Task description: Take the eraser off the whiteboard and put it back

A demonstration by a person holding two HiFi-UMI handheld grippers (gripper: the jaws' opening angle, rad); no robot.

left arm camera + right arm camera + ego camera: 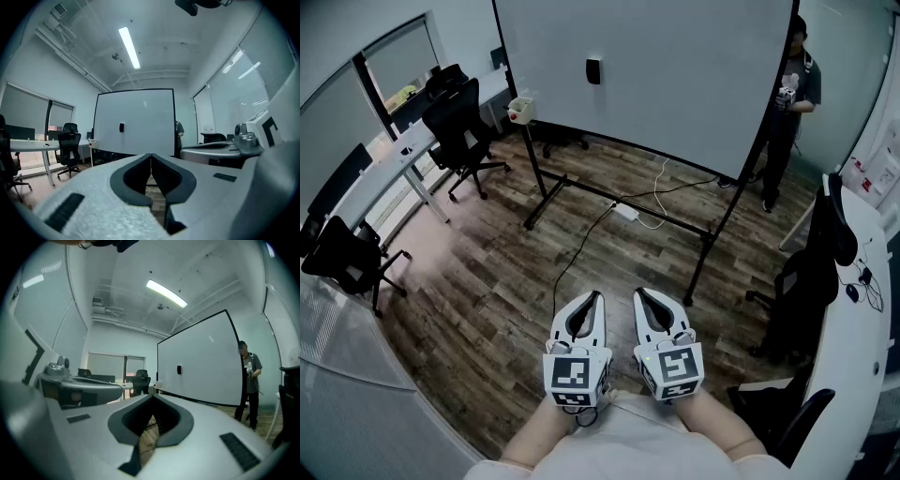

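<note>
Holds the left gripper [592,298] low in front of the body, jaws pressed together tip to tip, nothing between them. Holds the right gripper [641,295] just beside it, likewise closed and empty, the two apart by a narrow gap. Points both about level toward the whiteboard [694,84], well apart from it across the wood floor [487,291]. Touches nothing with either one. Faces the eraser [593,70], a small dark block stuck on the board's white face, left of centre and about mid-height. Under the board's black frame, on the floor: a white power strip [626,212] with cables running from it. At the board's right edge: a standing person [789,112]. Off to the left: black office chairs [459,127] by a long desk [389,164].
</note>
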